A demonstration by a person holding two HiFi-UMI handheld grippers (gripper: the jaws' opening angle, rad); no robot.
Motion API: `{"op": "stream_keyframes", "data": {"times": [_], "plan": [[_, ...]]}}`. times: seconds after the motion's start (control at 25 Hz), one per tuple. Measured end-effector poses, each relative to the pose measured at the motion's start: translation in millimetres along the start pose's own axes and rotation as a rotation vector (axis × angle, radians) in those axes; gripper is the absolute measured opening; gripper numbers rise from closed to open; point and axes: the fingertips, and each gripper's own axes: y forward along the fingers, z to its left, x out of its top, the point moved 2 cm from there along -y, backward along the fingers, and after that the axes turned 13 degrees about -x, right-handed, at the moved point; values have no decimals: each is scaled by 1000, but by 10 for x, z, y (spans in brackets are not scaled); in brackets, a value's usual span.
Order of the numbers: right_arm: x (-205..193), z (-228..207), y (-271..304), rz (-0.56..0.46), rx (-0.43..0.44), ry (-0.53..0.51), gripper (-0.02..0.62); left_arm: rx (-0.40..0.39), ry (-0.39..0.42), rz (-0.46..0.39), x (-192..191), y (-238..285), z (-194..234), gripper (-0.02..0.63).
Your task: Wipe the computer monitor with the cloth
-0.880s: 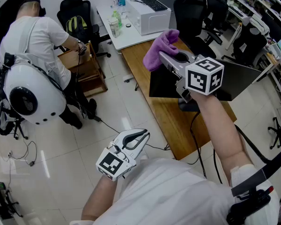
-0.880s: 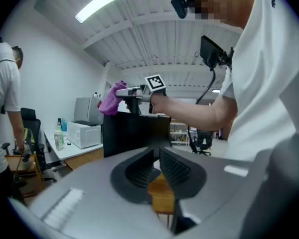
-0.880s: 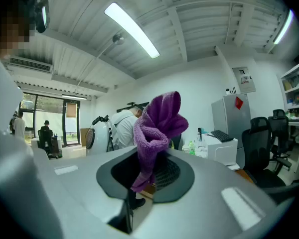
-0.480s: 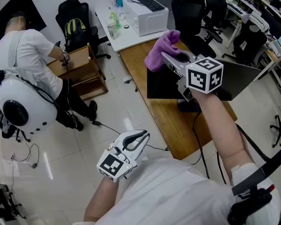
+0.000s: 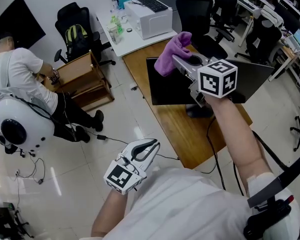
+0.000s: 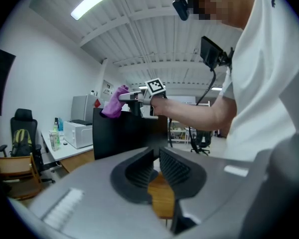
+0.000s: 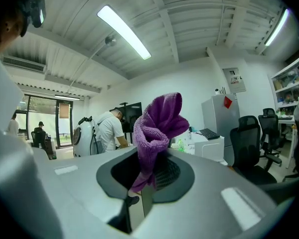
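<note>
R gripper is clamping the purple cloth and holding it up by the top edge of the monitor. It's prob. lining up a first pass down the screen; can't tell if they're touching. L gripper is hanging low, near the person's body, jaws drawn together w/ nothing between, likely parked out of the way. Cloth is looking fluffy, bunched in a wad poking past the jaws. Monitor is standing dark on the wooden desk.

Empty left hand-held gripper, jaws together, faces the monitor.
</note>
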Motion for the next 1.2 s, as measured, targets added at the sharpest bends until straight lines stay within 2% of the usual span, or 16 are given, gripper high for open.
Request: {"op": "stream_keyframes", "data": {"times": [0.4, 1.2], "plan": [[-25, -301, -202, -10, -48, 18, 48, -11, -29, 26, 89, 158, -135, 57], [-5, -1075, -737, -45, -144, 46, 48, -58, 19, 62, 22, 598, -284, 57]]}}
